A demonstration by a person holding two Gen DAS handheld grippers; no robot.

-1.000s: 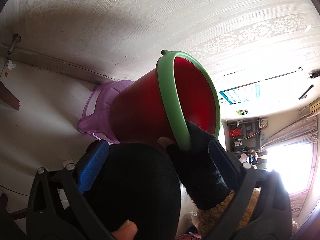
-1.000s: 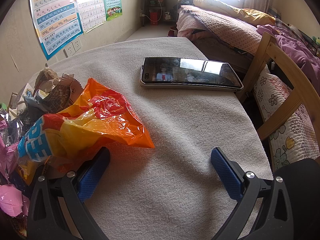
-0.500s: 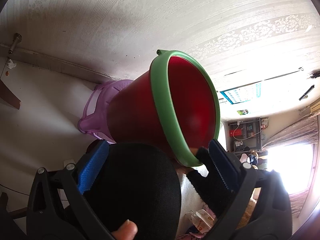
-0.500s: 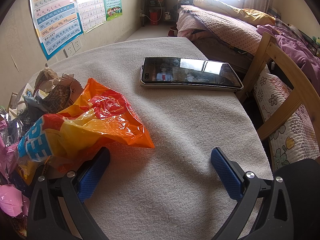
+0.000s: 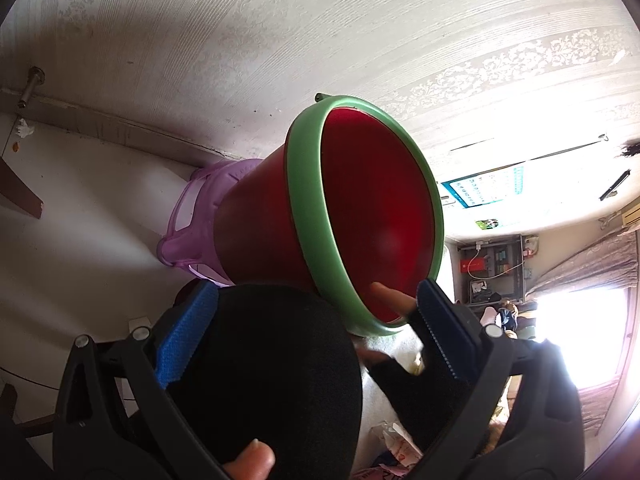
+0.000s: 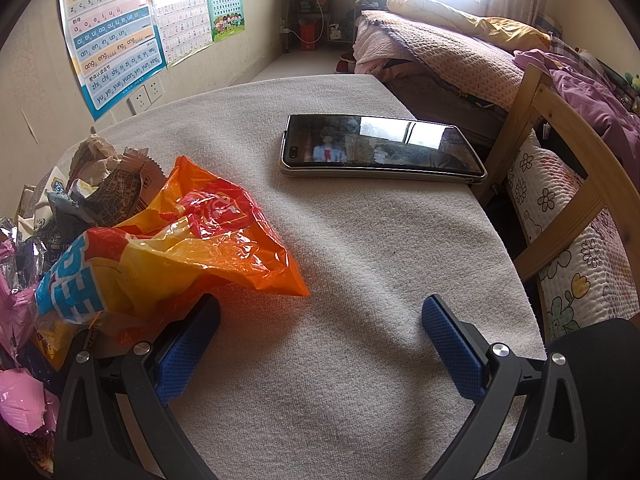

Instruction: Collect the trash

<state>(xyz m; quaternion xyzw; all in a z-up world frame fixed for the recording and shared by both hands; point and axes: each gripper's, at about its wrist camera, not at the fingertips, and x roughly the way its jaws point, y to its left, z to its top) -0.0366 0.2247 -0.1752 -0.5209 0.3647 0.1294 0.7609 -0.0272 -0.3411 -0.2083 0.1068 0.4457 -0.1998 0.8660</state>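
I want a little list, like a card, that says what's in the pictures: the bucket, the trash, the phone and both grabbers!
bucket: red bucket with a green rim, tilted, mouth facing the camera, a gloved hand at its lower rim
stool: purple plastic stool behind the bucket
trash: orange snack bag on top of a wrapper pile
phone: smartphone lying flat on the grey tablecloth
left gripper: open, empty
right gripper: open, empty, one finger beside the bag

Wall poster [image 6: 114,36]: pinyin rows "b p m f", "ai ei ui ao ou iu", "an en in un", "yu ye yue yuan yin yun ying" | other print: illegible
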